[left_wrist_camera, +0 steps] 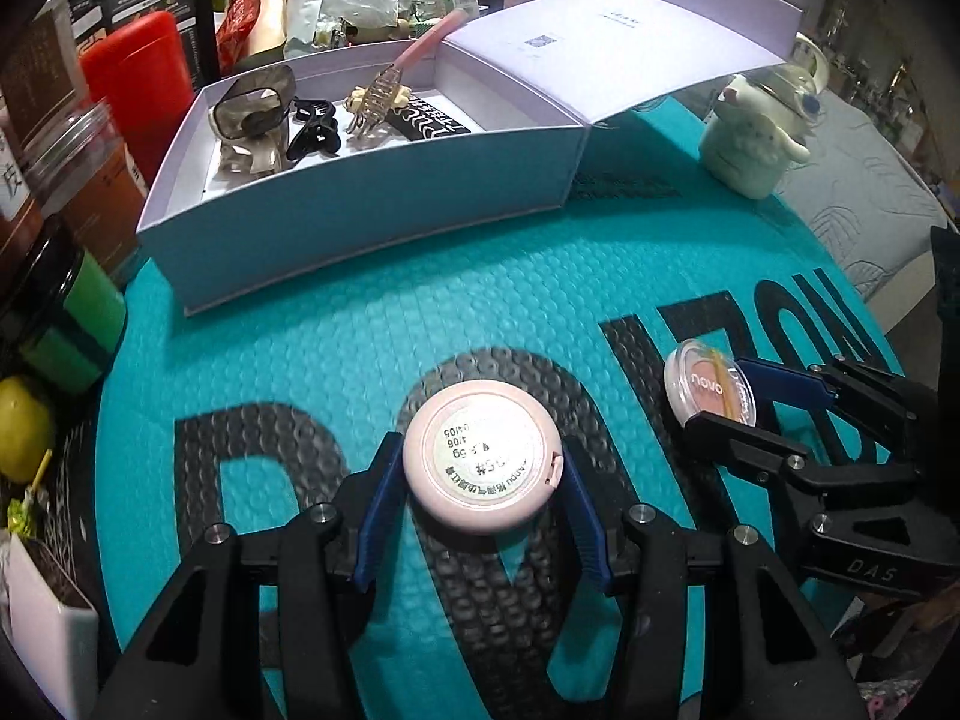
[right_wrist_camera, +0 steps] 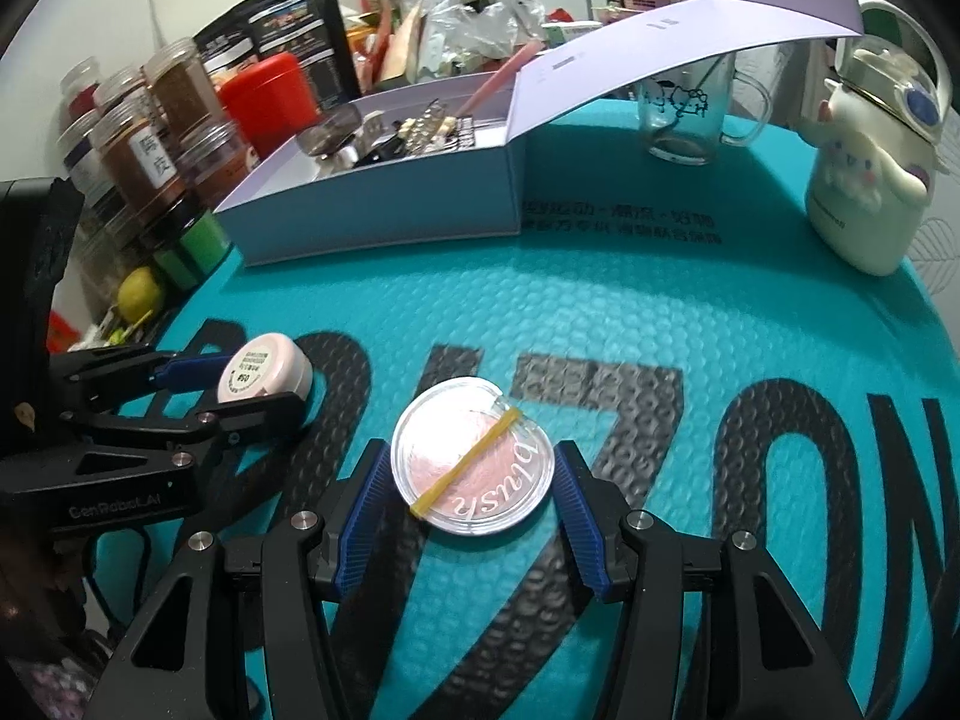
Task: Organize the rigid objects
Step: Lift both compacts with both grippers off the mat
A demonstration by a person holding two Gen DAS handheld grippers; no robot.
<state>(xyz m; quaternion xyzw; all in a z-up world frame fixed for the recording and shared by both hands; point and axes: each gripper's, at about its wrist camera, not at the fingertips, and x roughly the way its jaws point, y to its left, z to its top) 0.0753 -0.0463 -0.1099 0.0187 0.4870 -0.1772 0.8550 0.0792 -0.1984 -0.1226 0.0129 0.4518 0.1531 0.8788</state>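
My left gripper (left_wrist_camera: 480, 474) is shut on a round pink compact (left_wrist_camera: 483, 457), bottom label up, just above the teal mat (left_wrist_camera: 372, 348). It also shows in the right wrist view (right_wrist_camera: 267, 373). My right gripper (right_wrist_camera: 471, 465) is shut on a clear round blush compact (right_wrist_camera: 472, 457) with a yellow rubber band across it; it also shows in the left wrist view (left_wrist_camera: 711, 383). An open white box (left_wrist_camera: 360, 210) at the back holds hair clips (left_wrist_camera: 312, 126), a pink-handled tool (left_wrist_camera: 420, 51) and other items.
A cream cartoon-dog bottle (right_wrist_camera: 870, 180) and a glass mug (right_wrist_camera: 690, 114) stand at the back right. Spice jars (right_wrist_camera: 144, 138), a red tin (right_wrist_camera: 270, 96), a green-banded jar (left_wrist_camera: 66, 312) and a lemon (left_wrist_camera: 21, 426) crowd the left edge. The box lid (left_wrist_camera: 630, 42) hangs open rightwards.
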